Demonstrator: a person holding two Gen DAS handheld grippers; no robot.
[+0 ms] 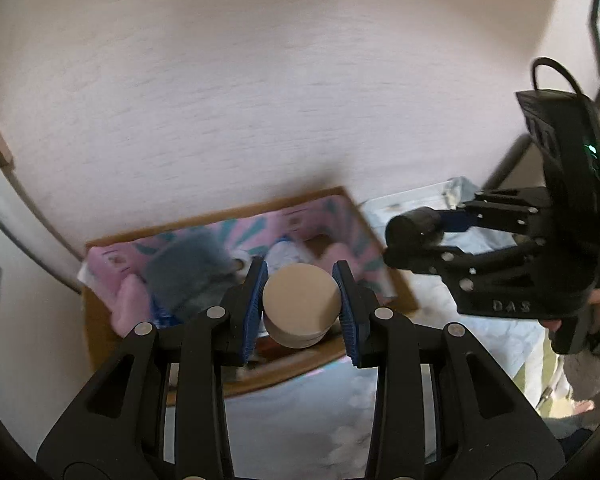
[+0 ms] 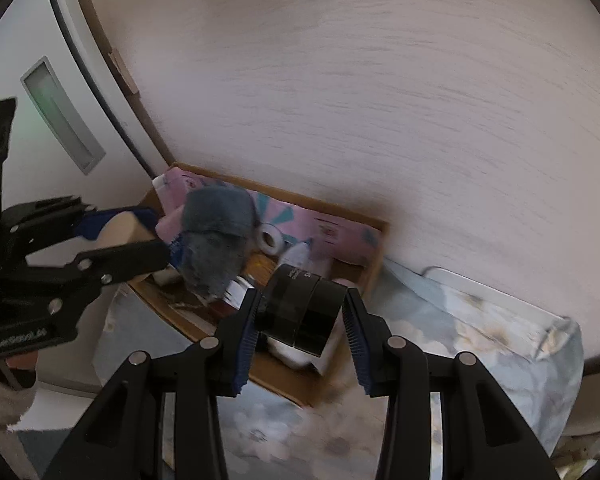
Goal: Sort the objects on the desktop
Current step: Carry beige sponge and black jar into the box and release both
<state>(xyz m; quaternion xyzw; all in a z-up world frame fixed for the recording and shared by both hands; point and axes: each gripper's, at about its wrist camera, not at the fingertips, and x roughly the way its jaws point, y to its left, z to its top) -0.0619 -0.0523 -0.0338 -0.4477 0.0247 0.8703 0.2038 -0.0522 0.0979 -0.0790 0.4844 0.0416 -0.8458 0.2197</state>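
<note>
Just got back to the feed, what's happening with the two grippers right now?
A person holds a gripper in each hand above an open cardboard box of clutter. The left gripper is clamped on a tan round cylinder; the right gripper grips a black cylindrical container. A grey fuzzy item lies in the box.

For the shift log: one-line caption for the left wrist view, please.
Left gripper shut on a tan cylinder above the cardboard box; right gripper alongside.
</note>
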